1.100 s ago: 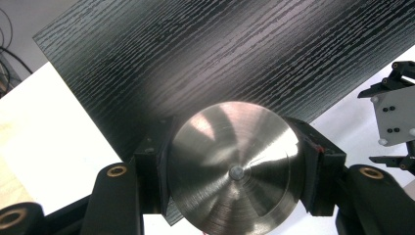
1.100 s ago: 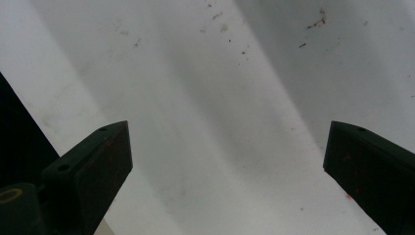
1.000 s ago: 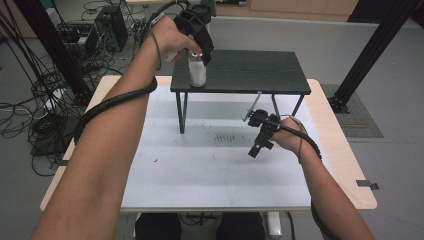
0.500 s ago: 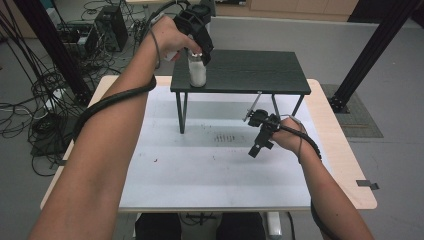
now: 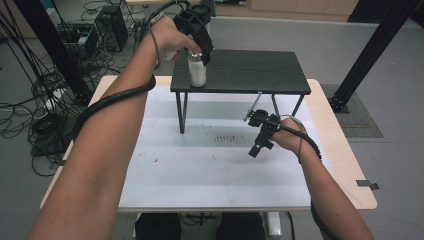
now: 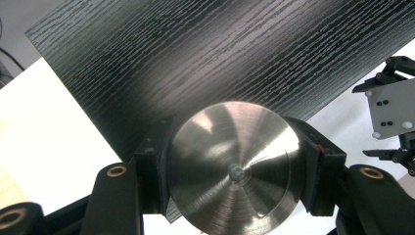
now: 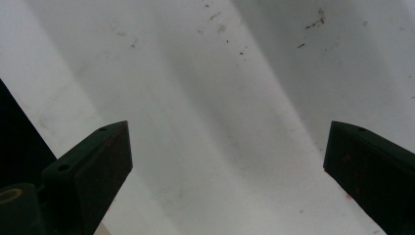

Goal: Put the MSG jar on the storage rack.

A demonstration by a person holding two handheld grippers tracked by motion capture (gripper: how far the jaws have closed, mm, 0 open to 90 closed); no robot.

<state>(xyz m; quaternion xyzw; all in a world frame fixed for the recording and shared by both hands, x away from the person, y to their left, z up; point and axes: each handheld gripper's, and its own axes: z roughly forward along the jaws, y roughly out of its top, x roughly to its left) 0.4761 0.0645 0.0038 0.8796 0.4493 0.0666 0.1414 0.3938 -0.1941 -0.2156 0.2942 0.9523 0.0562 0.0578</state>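
A white jar (image 5: 197, 76) with a round brushed-metal lid (image 6: 237, 169) stands upright on the left end of a black wood-grain shelf (image 5: 250, 72). My left gripper (image 5: 201, 54) comes down on it from above and is shut on the jar, its pads (image 6: 152, 169) pressing the lid's two sides. My right gripper (image 5: 255, 134) hovers low over the white mat (image 7: 220, 98), in front of the shelf's right legs. Its jaws are open wide with nothing between them. It also shows at the right edge of the left gripper view as the right gripper (image 6: 391, 112).
The shelf stands on thin black legs (image 5: 182, 112) over the white mat (image 5: 200, 170) that covers the wooden table (image 5: 345, 170). A faint reddish smudge (image 5: 227, 137) marks the mat's middle. Cables (image 5: 45, 100) lie on the floor to the left, and black frame posts (image 5: 372, 50) rise at the sides.
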